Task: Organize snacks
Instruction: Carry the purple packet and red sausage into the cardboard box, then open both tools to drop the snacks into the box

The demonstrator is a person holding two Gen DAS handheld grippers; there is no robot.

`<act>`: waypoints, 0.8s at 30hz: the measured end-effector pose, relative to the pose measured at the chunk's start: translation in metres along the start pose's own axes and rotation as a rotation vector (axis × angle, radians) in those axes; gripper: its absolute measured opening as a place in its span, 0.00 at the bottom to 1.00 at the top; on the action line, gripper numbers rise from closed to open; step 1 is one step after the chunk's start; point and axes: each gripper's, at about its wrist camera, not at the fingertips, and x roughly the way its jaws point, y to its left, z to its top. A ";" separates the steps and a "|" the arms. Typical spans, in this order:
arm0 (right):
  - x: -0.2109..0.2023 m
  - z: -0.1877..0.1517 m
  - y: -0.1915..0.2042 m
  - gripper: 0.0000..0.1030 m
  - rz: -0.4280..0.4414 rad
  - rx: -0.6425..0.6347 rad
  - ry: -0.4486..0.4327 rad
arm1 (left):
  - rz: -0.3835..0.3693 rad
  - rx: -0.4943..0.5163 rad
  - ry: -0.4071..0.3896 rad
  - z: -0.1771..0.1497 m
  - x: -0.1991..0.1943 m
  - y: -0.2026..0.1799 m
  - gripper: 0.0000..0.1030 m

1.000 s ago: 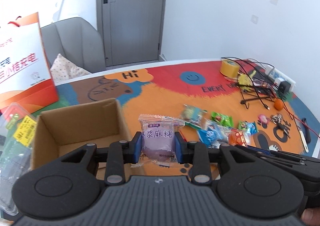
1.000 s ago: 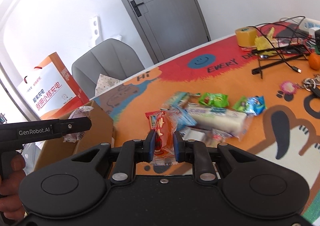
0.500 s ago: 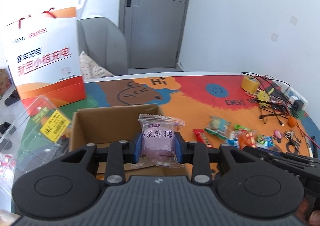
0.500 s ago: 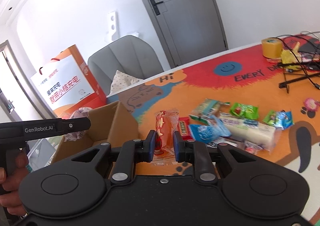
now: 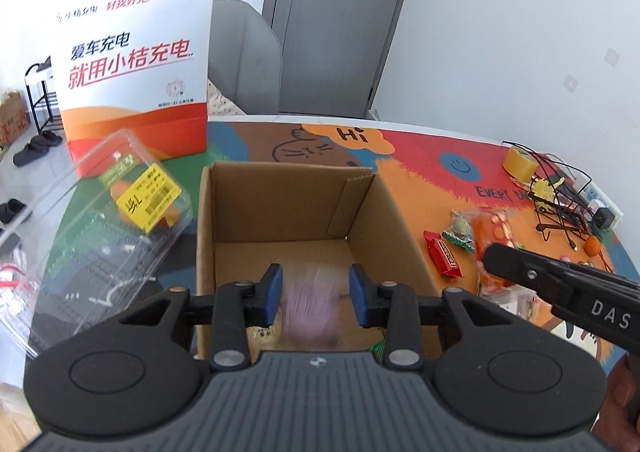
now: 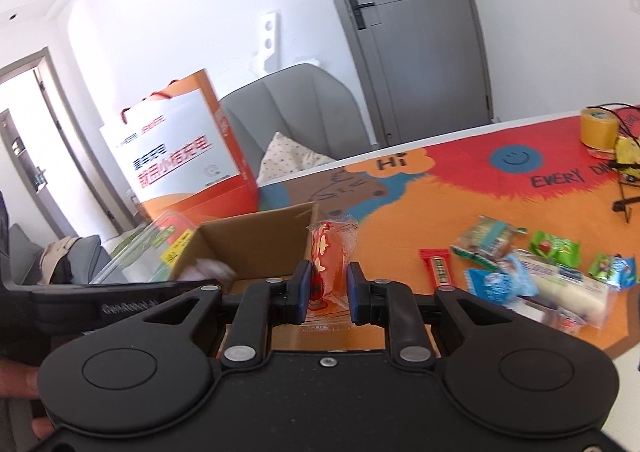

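Observation:
An open cardboard box (image 5: pixel 280 211) stands on the colourful mat, right below my left gripper (image 5: pixel 316 294). Its jaws are opening. A purple snack packet (image 5: pixel 310 304) shows as a blur between the blue pads, free of both and over the box floor. My right gripper (image 6: pixel 328 288) is shut on an orange-red snack packet (image 6: pixel 332 252), held upright at the box's (image 6: pixel 256 244) right wall. In the left wrist view that orange packet (image 5: pixel 492 236) hangs just right of the box.
Several loose snacks (image 6: pixel 520 272) and a red bar (image 5: pixel 444 258) lie on the mat right of the box. A clear plastic clamshell (image 5: pixel 100 244) and an orange-white paper bag (image 5: pixel 136 71) stand to its left. Tape roll (image 5: pixel 520 163) and cables (image 5: pixel 560 203) sit far right.
Both grippers moved left to the box. The left pads spread and the purple packet slipped out of their hold. The right gripper kept the orange packet and lifted it slightly.

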 end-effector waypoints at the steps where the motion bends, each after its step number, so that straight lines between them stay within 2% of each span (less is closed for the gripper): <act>1: 0.002 0.000 0.004 0.20 0.002 -0.008 0.002 | -0.009 -0.009 0.004 -0.001 0.000 0.002 0.35; 5: 0.007 0.001 0.018 0.20 -0.001 -0.026 0.009 | -0.017 -0.025 0.004 -0.005 -0.005 0.013 0.36; 12: 0.015 0.000 0.032 0.20 -0.009 -0.029 0.014 | -0.044 -0.047 -0.034 -0.001 -0.015 0.030 0.43; 17: 0.018 0.002 0.041 0.21 0.024 -0.044 0.014 | -0.041 -0.066 -0.038 0.001 -0.017 0.039 0.47; 18: 0.017 0.003 0.042 0.23 0.031 -0.045 0.006 | -0.038 -0.068 -0.039 0.001 -0.018 0.040 0.52; 21: 0.014 0.003 0.042 0.37 0.023 -0.038 -0.009 | -0.026 -0.065 -0.055 -0.001 -0.019 0.039 0.69; 22: 0.012 0.003 0.040 0.37 0.016 -0.033 -0.010 | -0.023 -0.062 -0.063 -0.001 -0.020 0.039 0.75; 24: 0.011 0.002 0.036 0.37 0.001 -0.020 -0.008 | -0.031 -0.059 -0.076 -0.002 -0.021 0.036 0.81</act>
